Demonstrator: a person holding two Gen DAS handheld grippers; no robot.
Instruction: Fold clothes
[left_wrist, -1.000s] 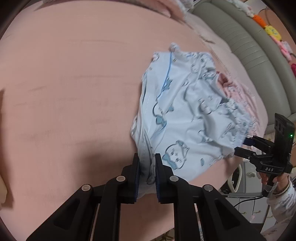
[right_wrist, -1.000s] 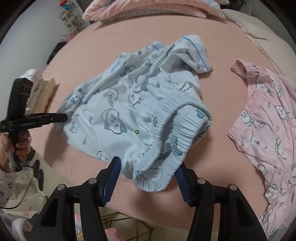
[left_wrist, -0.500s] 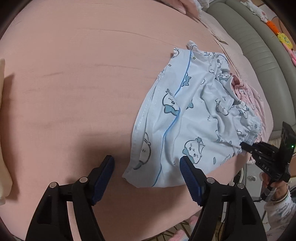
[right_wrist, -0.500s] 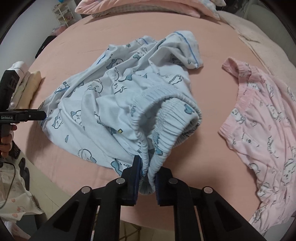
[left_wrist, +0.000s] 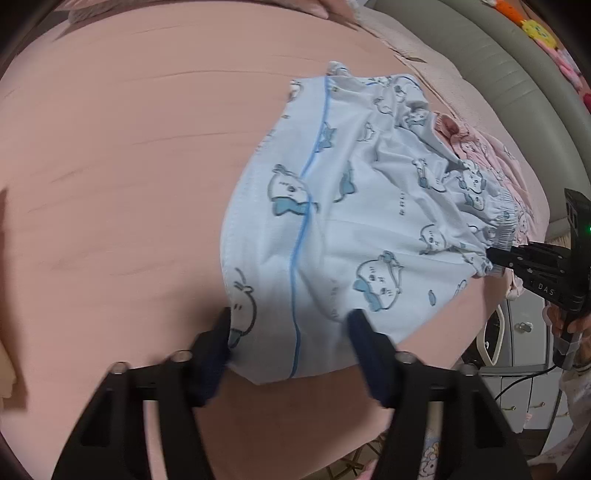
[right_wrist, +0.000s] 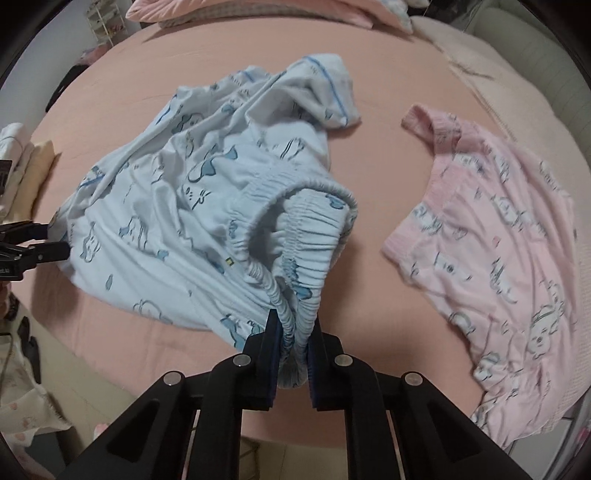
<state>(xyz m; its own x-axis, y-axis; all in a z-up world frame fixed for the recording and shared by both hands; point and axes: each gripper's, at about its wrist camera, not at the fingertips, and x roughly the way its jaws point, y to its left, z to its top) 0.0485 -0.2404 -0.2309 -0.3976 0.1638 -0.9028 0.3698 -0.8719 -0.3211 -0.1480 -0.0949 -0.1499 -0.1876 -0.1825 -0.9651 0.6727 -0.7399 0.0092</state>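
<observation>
Near the front edge of the pink bed (left_wrist: 110, 184), in the left wrist view, the hem of the light blue printed shorts (left_wrist: 351, 221) is straddled by the left gripper (left_wrist: 290, 339), whose jaws are closing with the cloth between them but not yet pinched, while the right gripper (left_wrist: 496, 258) is seen at the bed's right edge biting the waistband. From the right wrist view, the right gripper (right_wrist: 293, 354) is seen clamped tight on the gathered elastic waistband of the blue shorts (right_wrist: 184, 206) at the front edge of the bed (right_wrist: 369, 155), the left gripper (right_wrist: 55, 243) is at the hem by the left edge, and pink shorts (right_wrist: 498, 240) are spread flat toward the right edge, apart from the blue pair.
</observation>
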